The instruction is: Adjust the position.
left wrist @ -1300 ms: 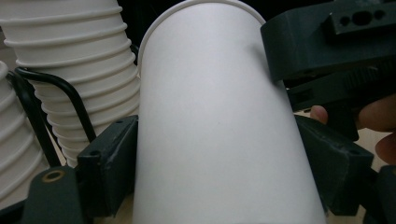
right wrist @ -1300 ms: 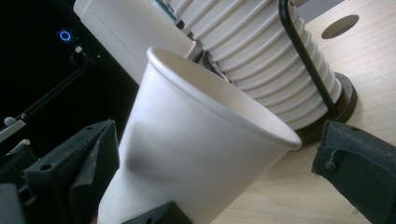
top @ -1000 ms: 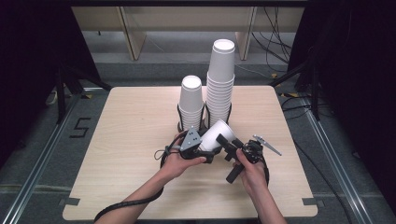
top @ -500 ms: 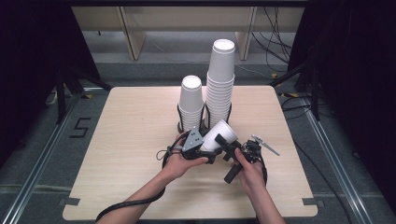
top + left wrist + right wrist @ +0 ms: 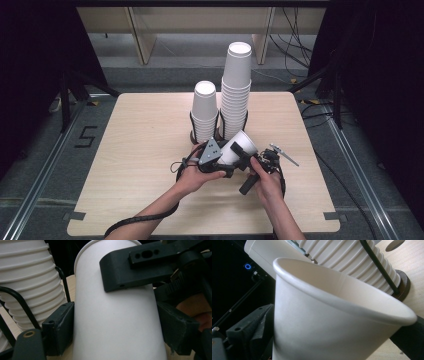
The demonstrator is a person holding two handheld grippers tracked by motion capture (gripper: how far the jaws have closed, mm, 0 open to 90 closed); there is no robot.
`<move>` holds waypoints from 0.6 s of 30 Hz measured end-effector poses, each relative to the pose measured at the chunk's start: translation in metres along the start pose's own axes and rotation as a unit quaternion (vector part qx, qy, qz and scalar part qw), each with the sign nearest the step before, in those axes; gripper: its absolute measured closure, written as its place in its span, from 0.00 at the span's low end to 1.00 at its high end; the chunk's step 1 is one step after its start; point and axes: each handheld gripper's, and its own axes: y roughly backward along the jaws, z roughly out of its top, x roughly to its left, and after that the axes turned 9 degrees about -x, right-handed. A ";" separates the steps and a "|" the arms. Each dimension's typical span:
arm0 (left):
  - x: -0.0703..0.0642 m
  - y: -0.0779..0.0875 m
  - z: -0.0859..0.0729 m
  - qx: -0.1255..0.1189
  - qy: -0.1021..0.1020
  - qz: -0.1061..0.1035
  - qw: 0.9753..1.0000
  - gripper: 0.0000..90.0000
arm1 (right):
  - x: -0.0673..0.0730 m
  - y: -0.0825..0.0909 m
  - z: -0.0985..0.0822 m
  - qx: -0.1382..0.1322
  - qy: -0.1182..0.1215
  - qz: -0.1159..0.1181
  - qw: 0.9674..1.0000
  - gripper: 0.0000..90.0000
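A single white paper cup (image 5: 239, 146) lies tilted just below the middle of the high view, its open mouth turned up and to the right, in front of the two stacks of cups on the table (image 5: 140, 150). The left gripper (image 5: 220, 162) clamps it: in the left gripper view both black pads press against the cup's sides (image 5: 115, 322), so its jaws are closed on the cup body. The right gripper (image 5: 255, 167) meets the same cup near the rim (one of its jaws lies across the cup wall at the upper right of the left gripper view). Its jaws stand wide and have just been closing a little, with the cup (image 5: 332, 322) between them; whether they press on it, I cannot tell. The shorter stack (image 5: 205, 112) and taller stack (image 5: 236, 90) stand upright in a black wire holder (image 5: 192, 125), just above the held cup.
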 end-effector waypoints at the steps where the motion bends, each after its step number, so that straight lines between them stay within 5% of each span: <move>1: 0.000 0.000 0.000 0.001 -0.001 0.000 1.000 0.22 | 0.000 0.000 0.000 -0.002 0.003 0.003 1.000 0.04; 10: 0.000 -0.001 -0.002 0.001 -0.003 -0.001 1.000 0.23 | -0.001 -0.001 -0.001 -0.003 -0.003 -0.004 1.000 0.15; 15: 0.001 0.000 -0.001 0.003 -0.005 -0.002 1.000 0.23 | -0.004 -0.001 0.000 -0.003 0.023 0.000 1.000 0.16; 18: 0.001 0.001 -0.001 0.005 -0.006 -0.002 1.000 0.23 | -0.001 0.000 0.000 0.003 0.011 0.001 1.000 0.17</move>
